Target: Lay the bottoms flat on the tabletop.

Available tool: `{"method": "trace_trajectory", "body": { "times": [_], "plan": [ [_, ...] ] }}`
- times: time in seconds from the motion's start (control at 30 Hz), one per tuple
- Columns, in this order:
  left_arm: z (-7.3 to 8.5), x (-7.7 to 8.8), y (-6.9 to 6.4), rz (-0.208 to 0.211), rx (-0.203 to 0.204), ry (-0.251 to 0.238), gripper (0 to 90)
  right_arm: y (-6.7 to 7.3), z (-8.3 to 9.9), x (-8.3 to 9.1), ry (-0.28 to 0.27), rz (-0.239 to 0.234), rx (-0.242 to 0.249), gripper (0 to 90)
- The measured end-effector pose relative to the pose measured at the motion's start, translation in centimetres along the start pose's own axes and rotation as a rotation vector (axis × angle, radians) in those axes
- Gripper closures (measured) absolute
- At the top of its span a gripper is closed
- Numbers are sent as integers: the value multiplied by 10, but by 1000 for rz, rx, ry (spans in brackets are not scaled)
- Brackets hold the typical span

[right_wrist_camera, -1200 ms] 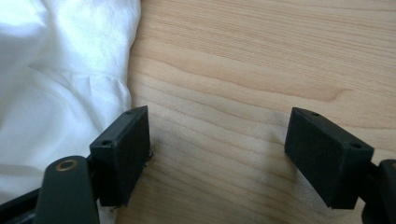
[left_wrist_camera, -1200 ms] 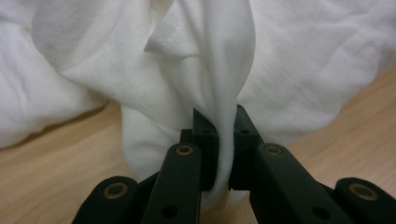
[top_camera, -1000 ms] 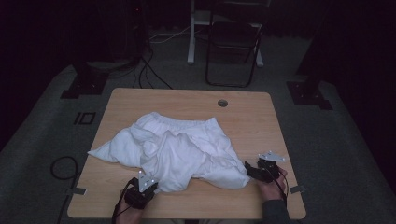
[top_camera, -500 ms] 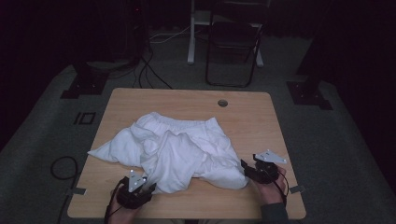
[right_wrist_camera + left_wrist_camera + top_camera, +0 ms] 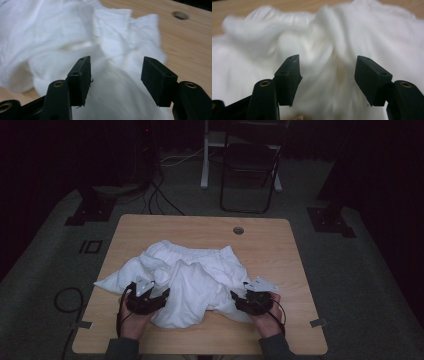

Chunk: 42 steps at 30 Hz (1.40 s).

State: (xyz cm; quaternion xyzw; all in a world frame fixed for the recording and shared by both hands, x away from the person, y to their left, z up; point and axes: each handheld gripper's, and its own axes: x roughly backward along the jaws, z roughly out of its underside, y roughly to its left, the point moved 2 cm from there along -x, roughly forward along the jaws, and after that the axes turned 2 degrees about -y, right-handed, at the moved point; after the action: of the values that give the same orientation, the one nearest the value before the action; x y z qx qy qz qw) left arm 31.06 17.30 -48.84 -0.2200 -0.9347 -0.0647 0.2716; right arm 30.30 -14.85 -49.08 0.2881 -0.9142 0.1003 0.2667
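Note:
A crumpled white cloth (image 5: 192,277) with a gathered band along its far edge lies in the middle of the wooden table (image 5: 280,255). My left gripper (image 5: 162,296) hovers at the cloth's near left part. Its jaws have just been opening and now stand wide apart. In the left gripper view the cloth (image 5: 324,42) lies beyond the left gripper (image 5: 328,75), with no pad pressing on it. My right gripper (image 5: 235,298) is at the cloth's near right edge, pointing inward. In the right gripper view the right gripper (image 5: 116,75) is open over the cloth (image 5: 75,32).
A round cable hole (image 5: 238,230) (image 5: 180,15) sits near the table's far edge. Bare wood (image 5: 190,47) lies right of the cloth. Behind the table stand a folding chair (image 5: 248,165), stand bases and cables (image 5: 160,195) on the dark floor.
Both hands have lifted and moved in over the cloth, the right one leftward, the left one away from the near edge. The left jaws have spread open.

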Motion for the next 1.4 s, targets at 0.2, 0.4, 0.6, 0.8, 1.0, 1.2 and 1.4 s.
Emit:
{"method": "trace_trajectory", "body": {
  "times": [0.2, 0.4, 0.6, 0.8, 1.0, 1.2, 1.4],
  "plan": [
    [-17, -47, -16, 90, 6, 80, 326, 13, 8, -34, 82, -44, -16, 386],
    [-2, -59, -26, 138, -13, 159, 778, 19, 22, -42, 167, -72, 31, 687],
    [4, -15, -25, 137, -41, 100, 843, 17, 29, -19, 137, -58, 81, 863],
    [29, 19, -23, 132, -54, 128, 843, 16, 37, 10, 122, -53, 95, 863],
    [67, 12, -31, 134, -39, 227, 834, 23, 59, 17, 191, -79, 118, 858],
    [68, -8, -31, 122, -56, 224, 815, 17, 73, -1, 218, -79, 80, 843],
    [60, -31, -26, 110, -75, 161, 814, 2, 67, -15, 182, -16, 67, 838]
  ]
}}
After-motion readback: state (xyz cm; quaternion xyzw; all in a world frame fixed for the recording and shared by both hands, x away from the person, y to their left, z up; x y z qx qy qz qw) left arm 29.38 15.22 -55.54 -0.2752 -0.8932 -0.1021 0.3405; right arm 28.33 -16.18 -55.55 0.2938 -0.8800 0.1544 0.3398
